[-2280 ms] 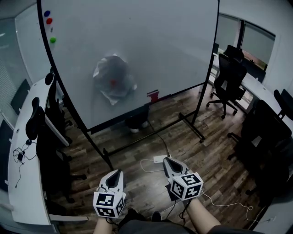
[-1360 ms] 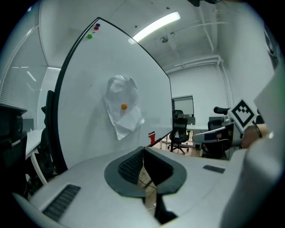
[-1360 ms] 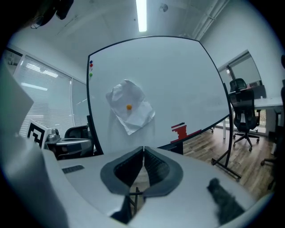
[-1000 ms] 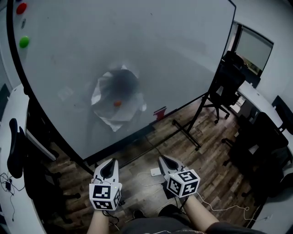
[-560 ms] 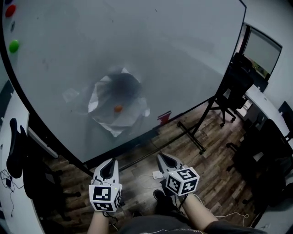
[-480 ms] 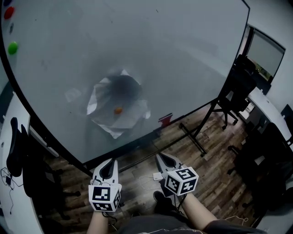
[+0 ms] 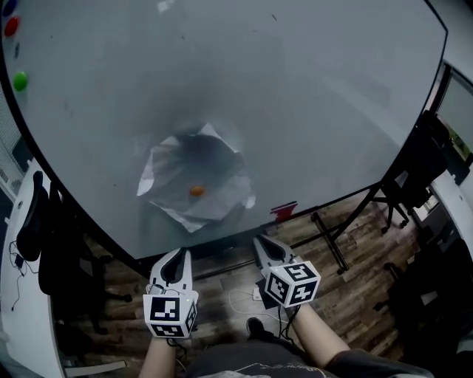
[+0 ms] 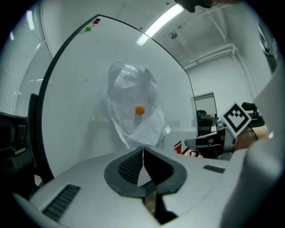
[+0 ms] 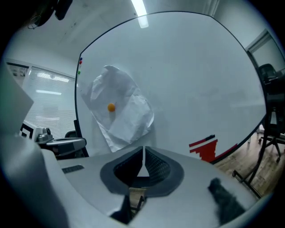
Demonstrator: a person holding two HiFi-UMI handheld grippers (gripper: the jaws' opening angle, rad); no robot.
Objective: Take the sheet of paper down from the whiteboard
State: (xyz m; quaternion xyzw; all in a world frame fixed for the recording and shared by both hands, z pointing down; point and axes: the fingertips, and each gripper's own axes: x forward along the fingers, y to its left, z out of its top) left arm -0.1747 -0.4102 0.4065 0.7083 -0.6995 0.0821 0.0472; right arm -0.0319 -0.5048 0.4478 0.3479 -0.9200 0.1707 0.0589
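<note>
Centrally, orange magnet (image 7: 196,190) pinning paper (image 7: 171,198), chairs (image 7: 33,221) flanking whiteboard (image 7: 295,111)

Left gripper (image 7: 179,255) and right gripper (image 7: 261,241) point forward, both closed, empty.

- The whiteboard (image 7: 310,111) runs off the top edge of the head view.
- A dark blur covers the upper middle of the sheet (image 7: 194,184) there; the paper under it cannot be made out.
- The blue magnet (image 7: 9,7) is cut by the upper left corner.
- The red item (image 7: 284,211) at the board's lower rim is too small to tell.
- Both forearms (image 7: 318,347) leave by the bottom edge.
</note>
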